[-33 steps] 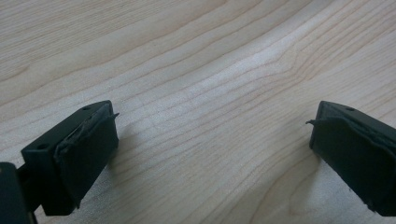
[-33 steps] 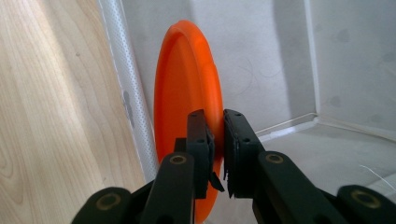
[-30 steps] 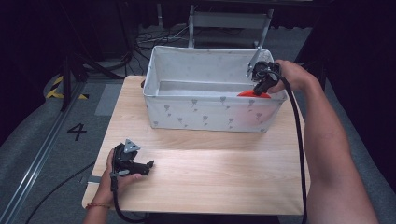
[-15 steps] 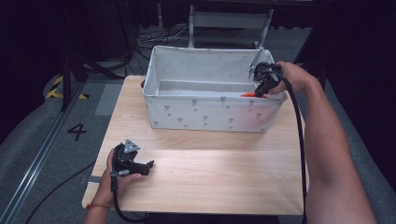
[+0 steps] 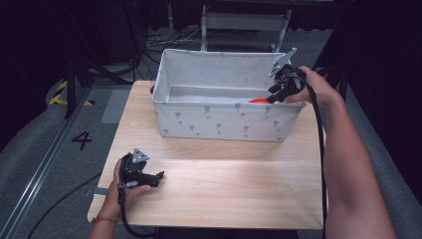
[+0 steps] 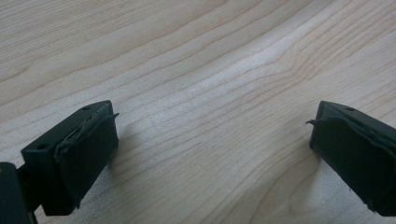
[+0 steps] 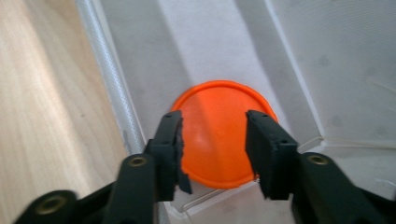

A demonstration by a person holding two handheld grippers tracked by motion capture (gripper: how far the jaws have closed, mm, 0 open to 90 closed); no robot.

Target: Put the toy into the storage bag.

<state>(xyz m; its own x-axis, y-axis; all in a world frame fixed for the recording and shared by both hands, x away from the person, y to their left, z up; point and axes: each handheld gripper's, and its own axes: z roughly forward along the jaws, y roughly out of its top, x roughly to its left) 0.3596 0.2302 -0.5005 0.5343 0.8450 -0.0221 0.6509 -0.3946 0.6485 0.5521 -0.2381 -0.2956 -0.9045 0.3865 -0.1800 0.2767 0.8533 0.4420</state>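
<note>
Where bin point(image 5: 219, 122) wall ends, right tongs point(image 7: 214, 140) (parted) over orange disc point(image 7: 219, 130).

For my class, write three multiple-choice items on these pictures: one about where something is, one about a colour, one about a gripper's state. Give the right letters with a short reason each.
1. Where does the disc lie?
A. on the bare table
B. on the floor of the fabric bin
C. between the left gripper's jaws

2. What colour is the disc?
A. orange
B. blue
C. green

3. How do the jaws of the left gripper stand?
A. shut on a cloth
B. shut on nothing
C. wide apart over bare table

Answers:
1 B, the right gripper view shows it flat on the bin's floor near a corner, with the right gripper above it.
2 A, it is plainly orange there and in the high view.
3 C, the left gripper view shows wood grain between the spread jaws.
</note>
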